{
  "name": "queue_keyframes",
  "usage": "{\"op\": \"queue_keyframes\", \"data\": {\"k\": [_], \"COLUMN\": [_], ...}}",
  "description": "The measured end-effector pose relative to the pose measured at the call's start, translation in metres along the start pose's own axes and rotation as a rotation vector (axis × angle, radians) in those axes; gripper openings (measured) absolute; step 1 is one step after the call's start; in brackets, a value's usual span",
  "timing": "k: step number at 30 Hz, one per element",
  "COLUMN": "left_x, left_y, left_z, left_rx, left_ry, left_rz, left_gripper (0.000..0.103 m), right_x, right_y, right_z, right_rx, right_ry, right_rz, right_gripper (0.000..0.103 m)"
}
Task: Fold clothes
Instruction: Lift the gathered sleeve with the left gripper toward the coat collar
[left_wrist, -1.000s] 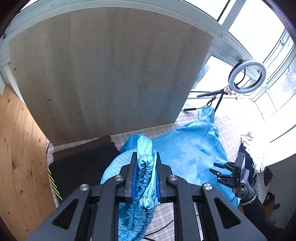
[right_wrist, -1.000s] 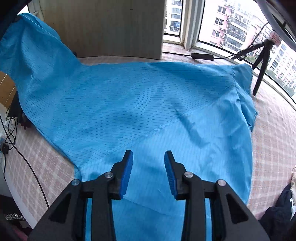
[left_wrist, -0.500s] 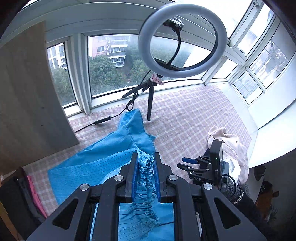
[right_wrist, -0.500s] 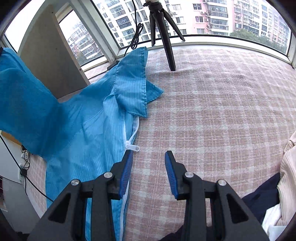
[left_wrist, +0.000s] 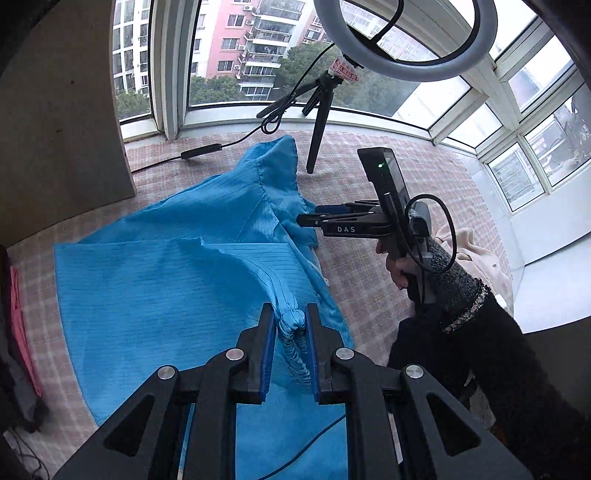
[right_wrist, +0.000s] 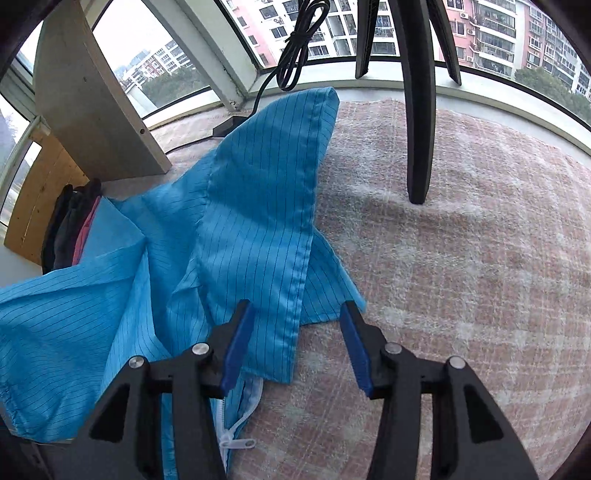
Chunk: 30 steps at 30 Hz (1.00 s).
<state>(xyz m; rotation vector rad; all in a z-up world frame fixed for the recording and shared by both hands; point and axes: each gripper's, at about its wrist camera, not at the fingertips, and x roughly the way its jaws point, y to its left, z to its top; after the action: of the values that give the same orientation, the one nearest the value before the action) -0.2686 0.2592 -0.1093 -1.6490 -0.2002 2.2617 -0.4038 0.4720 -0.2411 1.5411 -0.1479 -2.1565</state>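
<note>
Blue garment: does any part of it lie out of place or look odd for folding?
Yes. The blue garment is not flat: its gathered cuff is pinched in the left tool, which tents the sleeve, and the hood lies crumpled by the tripod leg.

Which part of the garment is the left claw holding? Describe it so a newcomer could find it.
On the pink checked cover lies a blue pinstriped garment. Its near edge rises to a gathered cuff, pinched in the left claw. Only this part is bunched into ridges; the rest is smooth.
</note>
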Motion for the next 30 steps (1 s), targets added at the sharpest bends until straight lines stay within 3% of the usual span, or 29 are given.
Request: {"op": "queue_keyframes", "data": {"k": [3,4,5,6,7,8,13,16,18,19,20,24,26,28,30], "left_x": [0.008,0.011,0.013,0.016,0.018,0.020,0.029,0.033,0.033,0.033,0.032,0.031,0.034,0.044,0.058], "left_y": [0.018,0.022,0.024,0.025,0.026,0.026,0.020,0.014,0.007,0.004,0.001,-0.014,-0.029,-0.047,-0.069], "left_z": [-0.016,-0.019,-0.022,-0.024,-0.026,-0.027,-0.030,-0.027,-0.024,-0.022,-0.019,-0.008,0.001,0.014,0.026], "left_rx": [-0.053,-0.066,-0.071,-0.074,-0.080,-0.082,-0.071,-0.076,-0.070,-0.062,-0.061,-0.040,-0.011,0.012,0.092], "left_ry": [0.019,0.022,0.021,0.022,0.025,0.025,0.037,0.043,0.040,0.033,0.031,0.039,0.046,0.077,0.114], "left_rz": [-0.005,-0.008,-0.004,-0.004,-0.015,-0.023,-0.036,-0.066,-0.069,-0.061,-0.075,-0.129,-0.130,-0.152,-0.123], "left_gripper": [0.014,0.014,0.014,0.013,0.013,0.013,0.014,0.014,0.014,0.014,0.013,0.014,0.022,0.037,0.048], "right_x": [0.002,0.002,0.000,-0.003,-0.007,-0.012,-0.031,-0.023,-0.016,-0.016,-0.027,-0.077,-0.102,-0.124,-0.139], "right_y": [0.007,0.010,0.014,0.019,0.023,0.028,0.052,0.069,0.078,0.081,0.078,0.062,0.050,0.038,0.026], "right_z": [0.000,0.001,0.002,0.003,0.003,0.002,0.007,0.009,0.008,0.008,0.008,0.001,-0.011,-0.027,-0.045], "right_rx": [-0.013,-0.028,-0.054,-0.083,-0.100,-0.112,-0.245,-0.336,-0.390,-0.401,-0.370,-0.239,-0.178,-0.125,-0.059], "right_ry": [0.010,0.010,0.006,-0.002,-0.010,-0.019,-0.109,-0.097,-0.090,-0.092,-0.108,-0.156,-0.169,-0.185,-0.201], "right_rz": [0.077,0.089,0.084,0.064,0.049,0.042,-0.177,-0.270,-0.424,-0.474,-0.450,-0.309,-0.215,-0.144,-0.098], "right_gripper": [0.047,0.039,0.017,0.008,0.006,0.006,0.005,0.006,0.019,0.032,0.042,0.045,0.046,0.046,0.046]}}
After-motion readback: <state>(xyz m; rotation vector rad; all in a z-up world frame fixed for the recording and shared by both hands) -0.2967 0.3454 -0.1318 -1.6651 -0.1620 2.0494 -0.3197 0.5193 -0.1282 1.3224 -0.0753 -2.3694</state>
